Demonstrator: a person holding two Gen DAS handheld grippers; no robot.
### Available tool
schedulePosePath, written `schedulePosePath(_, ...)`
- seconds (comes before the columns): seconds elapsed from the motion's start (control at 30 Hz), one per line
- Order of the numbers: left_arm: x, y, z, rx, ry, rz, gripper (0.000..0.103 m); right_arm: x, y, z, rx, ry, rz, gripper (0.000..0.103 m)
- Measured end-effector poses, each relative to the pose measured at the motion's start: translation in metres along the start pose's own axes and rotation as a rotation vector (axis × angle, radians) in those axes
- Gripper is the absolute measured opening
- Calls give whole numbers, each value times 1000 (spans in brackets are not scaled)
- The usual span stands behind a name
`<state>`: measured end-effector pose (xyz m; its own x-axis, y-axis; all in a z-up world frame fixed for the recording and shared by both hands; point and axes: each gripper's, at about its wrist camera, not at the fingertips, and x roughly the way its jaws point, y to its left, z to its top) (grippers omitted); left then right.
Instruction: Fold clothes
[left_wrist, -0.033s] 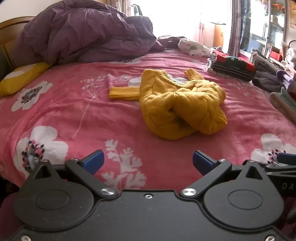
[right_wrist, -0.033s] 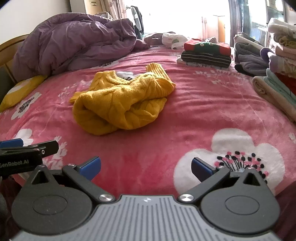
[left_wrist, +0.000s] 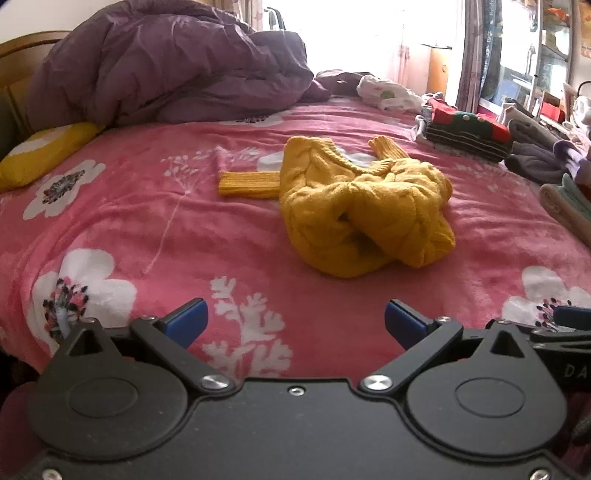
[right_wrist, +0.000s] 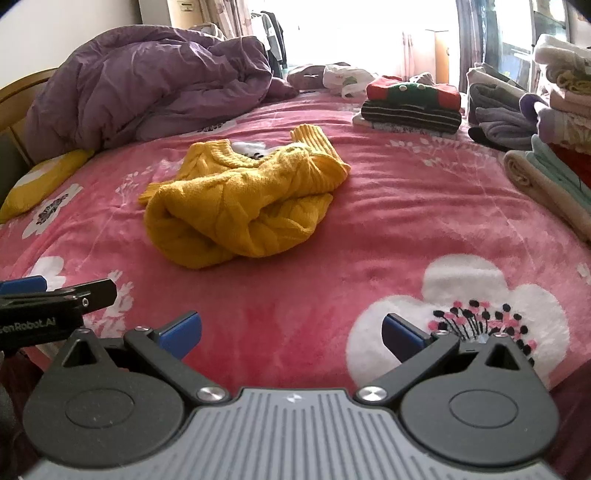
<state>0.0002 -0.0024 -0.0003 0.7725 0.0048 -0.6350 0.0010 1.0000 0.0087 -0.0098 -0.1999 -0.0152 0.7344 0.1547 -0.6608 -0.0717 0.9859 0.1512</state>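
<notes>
Item: sweater (left_wrist: 364, 210), yellow knit, bunched on bed (left_wrist: 184, 236). L gripper (left_wrist: 295, 325) & R gripper (right_wrist: 291, 334): jaws apart, empty. Risk: thick knit, pinch may catch one layer only; sleeve drags.

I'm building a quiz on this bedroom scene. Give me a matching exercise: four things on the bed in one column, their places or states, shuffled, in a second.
Things
1. yellow cable-knit sweater
2. purple duvet
3. red and green sweater
4. yellow pillow

Places or states
A. heaped up by the headboard
B. crumpled in the middle of the pink floral blanket
C. partly tucked under the duvet's edge
D. folded on top of a striped stack

Pairs: 1-B, 2-A, 3-D, 4-C
</notes>
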Motion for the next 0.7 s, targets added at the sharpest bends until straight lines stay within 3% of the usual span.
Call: schedulePosePath(0.7, 19, 6, -10, -28, 13, -24, 103, 20, -2, -13, 0, 23, 2, 103)
